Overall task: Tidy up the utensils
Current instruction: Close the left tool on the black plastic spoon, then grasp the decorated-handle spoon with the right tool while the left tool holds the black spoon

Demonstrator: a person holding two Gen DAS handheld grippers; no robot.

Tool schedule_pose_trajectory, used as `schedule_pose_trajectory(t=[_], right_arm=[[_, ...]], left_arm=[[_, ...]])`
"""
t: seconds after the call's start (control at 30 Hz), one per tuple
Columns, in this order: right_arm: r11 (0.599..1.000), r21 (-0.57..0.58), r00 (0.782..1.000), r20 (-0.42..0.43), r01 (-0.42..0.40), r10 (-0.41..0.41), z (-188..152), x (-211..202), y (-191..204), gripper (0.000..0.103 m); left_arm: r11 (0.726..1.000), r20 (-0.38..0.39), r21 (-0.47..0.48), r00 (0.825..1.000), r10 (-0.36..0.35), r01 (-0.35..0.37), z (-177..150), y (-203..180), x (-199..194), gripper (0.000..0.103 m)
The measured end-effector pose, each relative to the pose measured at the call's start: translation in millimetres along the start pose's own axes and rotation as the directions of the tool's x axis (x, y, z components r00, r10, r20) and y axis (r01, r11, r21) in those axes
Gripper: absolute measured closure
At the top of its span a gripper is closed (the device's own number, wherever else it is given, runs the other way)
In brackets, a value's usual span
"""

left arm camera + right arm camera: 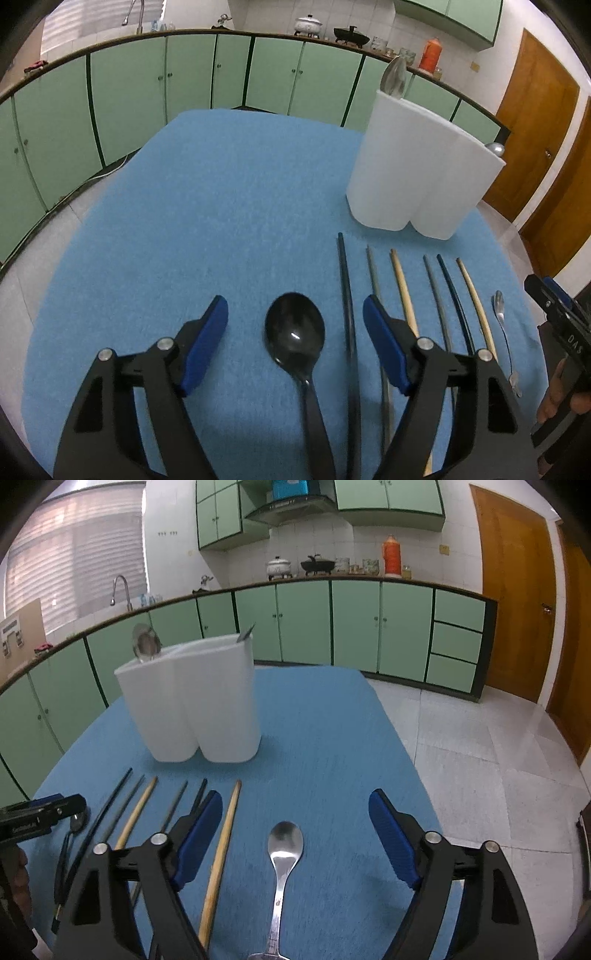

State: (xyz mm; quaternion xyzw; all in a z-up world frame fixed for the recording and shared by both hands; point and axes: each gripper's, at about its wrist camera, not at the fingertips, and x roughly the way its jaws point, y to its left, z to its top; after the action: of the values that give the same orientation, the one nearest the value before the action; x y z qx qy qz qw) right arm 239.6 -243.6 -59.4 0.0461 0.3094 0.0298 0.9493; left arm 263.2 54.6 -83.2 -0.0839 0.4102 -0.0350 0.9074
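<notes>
The glossy black plastic spoon lies flat on the blue-covered table, between my left gripper's spread, empty fingers. Light, stiff, slick; I'd pinch its handle. My right gripper, fingers released, straddles a small steel teaspoon.

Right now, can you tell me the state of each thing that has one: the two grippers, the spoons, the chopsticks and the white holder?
Left gripper: open, over the black spoon.
Right gripper: open, over the metal spoon.
Black spoon: flat on the cloth, not gripped.
Metal spoon: flat on the cloth, not gripped.
Chopsticks: six, lying side by side.
White holder: upright, already holding utensils.
</notes>
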Motion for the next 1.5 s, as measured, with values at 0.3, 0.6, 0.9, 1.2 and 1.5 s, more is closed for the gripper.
schedule_pose_trajectory(t=[0.3,0.6,0.9,1.2,1.5], right_arm=[[0.999,-0.026,0.998,-0.063,-0.025,0.023,-6,12,1,0.031],[0.999,-0.038,0.990,-0.140,-0.033,0.027,-10,25,3,0.042],[0.998,-0.034,0.980,-0.194,-0.049,0.041,-9,40,5,0.048],[0.998,-0.016,0.973,-0.227,-0.055,0.050,-5,51,3,0.054],[0.998,-0.021,0.969,-0.240,-0.062,0.055,-5,53,3,0.070]], left_arm=[[0.999,-0.027,-0.012,0.999,-0.035,0.035,0,-5,10,0.044],[0.998,-0.027,0.017,0.998,-0.056,0.056,-1,-19,13,0.069],[0.997,-0.029,0.032,0.997,-0.072,0.073,0,-23,16,0.070],[0.996,-0.034,0.037,0.996,-0.078,0.079,2,-23,18,0.069],[0.995,-0.028,0.021,0.995,-0.094,0.094,1,-19,19,0.070]])
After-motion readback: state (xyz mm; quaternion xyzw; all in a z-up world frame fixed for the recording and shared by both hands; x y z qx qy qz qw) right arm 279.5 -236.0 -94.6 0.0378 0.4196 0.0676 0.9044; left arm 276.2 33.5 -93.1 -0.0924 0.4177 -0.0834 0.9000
